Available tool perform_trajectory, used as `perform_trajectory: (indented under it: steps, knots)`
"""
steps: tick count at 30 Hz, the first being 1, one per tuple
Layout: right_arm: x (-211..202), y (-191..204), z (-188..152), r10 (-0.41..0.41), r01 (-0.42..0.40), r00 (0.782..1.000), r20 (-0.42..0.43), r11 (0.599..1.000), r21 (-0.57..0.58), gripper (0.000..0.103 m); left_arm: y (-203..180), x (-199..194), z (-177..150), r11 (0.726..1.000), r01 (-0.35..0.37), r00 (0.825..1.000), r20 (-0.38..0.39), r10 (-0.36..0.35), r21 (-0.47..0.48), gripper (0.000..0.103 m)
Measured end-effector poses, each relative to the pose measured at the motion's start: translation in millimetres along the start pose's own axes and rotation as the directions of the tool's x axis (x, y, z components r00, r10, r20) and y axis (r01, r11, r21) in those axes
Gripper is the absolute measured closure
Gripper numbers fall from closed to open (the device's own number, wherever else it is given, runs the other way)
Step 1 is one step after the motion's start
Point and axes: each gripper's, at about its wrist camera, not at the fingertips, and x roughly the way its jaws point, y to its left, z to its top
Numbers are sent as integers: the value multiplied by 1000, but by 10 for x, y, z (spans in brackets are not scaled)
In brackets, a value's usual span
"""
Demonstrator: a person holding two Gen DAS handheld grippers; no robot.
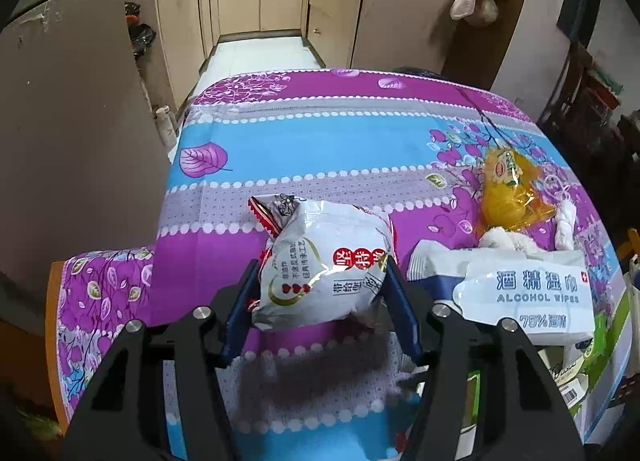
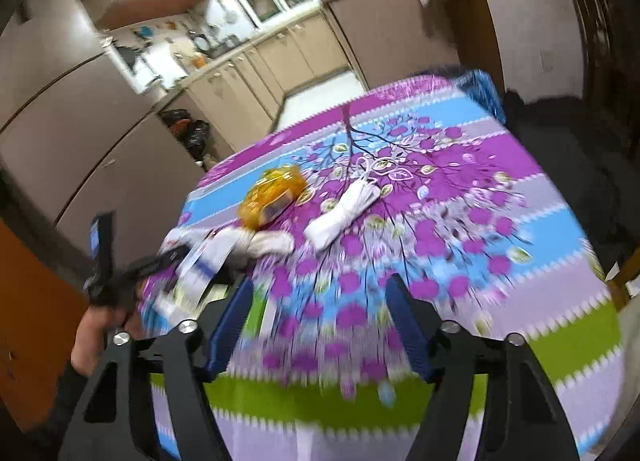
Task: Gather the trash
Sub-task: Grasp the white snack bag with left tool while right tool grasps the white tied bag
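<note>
Room: kitchen behind, floral-cloth desk (image 1: 304, 149) in front.
Left fingers (image 1: 320, 293): pinching the white snack bag (image 1: 324, 269) by both sides, near the desk's front.
Right fingers (image 2: 320, 325): spread, nothing between them, over bare cloth.
Bag feel: likely light, crinkly, slippery, so grip mid-body.
Beside: wipes pack (image 1: 528, 293) just right of the bag.
Farther: yellow wrapper (image 1: 508, 193) and white wads (image 2: 340, 217).

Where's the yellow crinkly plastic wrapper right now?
In the left wrist view the yellow crinkly plastic wrapper lies on the floral tablecloth at the right, just beyond the white alcohol wipes pack and beside a twisted white tissue.
</note>
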Motion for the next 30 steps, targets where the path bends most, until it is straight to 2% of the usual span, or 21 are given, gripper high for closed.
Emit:
perform_trajectory:
  steps: [4,8,11,13,14,15,17,19,25,29,30]
  knots:
    - [566,54,344,-90,92,994,-65,995,30,42,42,0,38,1000,23,1000,15,-23,-18,56]
    - [965,109,500,-203,205,973,-111,979,3,42,63,18,48,999,41,999,22,-40,-23,56]
    - [1151,141,516,-273,272,955,-112,962,-26,43,62,26,40,999,43,999,30,-43,-19,57]
    - [1177,176,526,-307,303,947,-99,952,-50,48,51,29,36,999,40,998,39,-40,-14,57]
    - [1182,184,527,-310,306,946,-95,950,-56,52,48,27,32,999,39,998,43,-38,-12,57]
    - [1187,197,526,-306,302,947,-93,951,-61,61,45,29,30,999,37,998,49,-36,-13,57]
    - [1174,252,509,-309,301,948,-80,949,-92,67,60,21,18,999,41,997,59,-40,-21,58]
    - [1129,330,477,-295,286,954,-53,949,-133,79,63,15,10,999,43,997,70,-41,-28,60]
    - [685,573,376,-255,274,960,115,937,-215,81,101,-143,-50,998,5,992,125,2,-59,62]
    - [235,780,226,-198,255,953,231,933,-252,81,44,-473,-75,998,-9,979,202,23,-68,62]
    - [125,838,173,-182,250,949,257,932,-262,81,-15,-640,-101,998,-19,970,239,33,-62,62]
